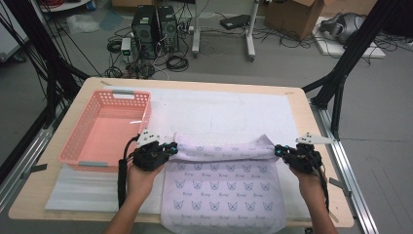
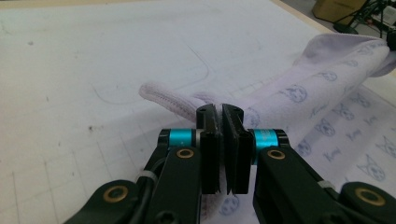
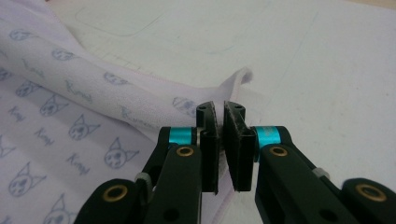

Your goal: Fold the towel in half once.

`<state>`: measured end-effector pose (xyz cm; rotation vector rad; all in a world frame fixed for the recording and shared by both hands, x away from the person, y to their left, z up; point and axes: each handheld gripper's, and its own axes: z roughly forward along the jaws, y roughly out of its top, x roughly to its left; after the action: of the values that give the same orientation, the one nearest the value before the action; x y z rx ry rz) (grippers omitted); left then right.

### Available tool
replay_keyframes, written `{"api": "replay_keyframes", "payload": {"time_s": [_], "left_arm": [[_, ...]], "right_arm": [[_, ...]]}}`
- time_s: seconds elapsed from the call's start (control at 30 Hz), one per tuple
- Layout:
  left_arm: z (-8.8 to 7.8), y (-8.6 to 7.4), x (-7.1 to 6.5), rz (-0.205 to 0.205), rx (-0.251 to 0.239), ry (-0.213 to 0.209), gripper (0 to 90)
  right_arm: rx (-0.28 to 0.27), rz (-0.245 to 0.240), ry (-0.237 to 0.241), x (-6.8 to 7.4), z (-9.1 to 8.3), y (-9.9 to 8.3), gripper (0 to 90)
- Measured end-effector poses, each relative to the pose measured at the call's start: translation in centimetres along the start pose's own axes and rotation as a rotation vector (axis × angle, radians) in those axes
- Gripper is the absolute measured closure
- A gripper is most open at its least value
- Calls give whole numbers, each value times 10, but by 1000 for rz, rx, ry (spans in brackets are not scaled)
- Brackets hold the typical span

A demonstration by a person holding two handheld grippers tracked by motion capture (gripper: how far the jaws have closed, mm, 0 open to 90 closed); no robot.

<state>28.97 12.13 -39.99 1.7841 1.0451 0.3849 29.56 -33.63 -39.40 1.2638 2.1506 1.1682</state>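
A pale lilac towel (image 1: 224, 190) printed with small cat faces lies on the white mat, its near part hanging over the table's front edge. Its far edge is folded back toward me into a raised roll. My left gripper (image 1: 168, 147) is shut on the towel's far left corner, and the cloth (image 2: 187, 105) is pinched between its jaws (image 2: 221, 112). My right gripper (image 1: 280, 151) is shut on the far right corner, where the hem (image 3: 233, 81) sticks out past its jaws (image 3: 220, 112). The towel is stretched between the two grippers.
A pink plastic basket (image 1: 78, 141) stands on the table at the left, close to my left gripper. A white mat (image 1: 229, 109) covers the wooden tabletop. Computer towers, cables and a cardboard box sit on the floor beyond the table.
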Motion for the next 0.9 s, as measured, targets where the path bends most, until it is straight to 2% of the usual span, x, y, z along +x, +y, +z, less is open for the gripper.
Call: {"api": "replay_keyframes", "payload": {"time_s": [0.3,0.53,0.7,0.73,0.77,0.83,0.9], "left_arm": [[-10,-30,-6,-3,14,-21,855],[-12,-52,-7,-7,63,-32,855],[-10,-55,-5,-23,54,-37,837],[-9,-52,-4,-20,47,-39,803],[-8,-48,-3,-21,46,-33,716],[-6,-40,0,-34,31,-25,556],[-2,-30,5,-52,21,-13,494]], "right_arm": [[24,-16,6,14,-7,-23,848],[43,-20,24,20,-10,-39,848],[73,-18,29,23,-7,-48,840],[80,-16,32,22,-6,-48,824],[82,-19,31,22,-5,-47,768],[73,-12,13,21,-4,-42,605],[56,-6,-11,19,-4,-35,548]]}}
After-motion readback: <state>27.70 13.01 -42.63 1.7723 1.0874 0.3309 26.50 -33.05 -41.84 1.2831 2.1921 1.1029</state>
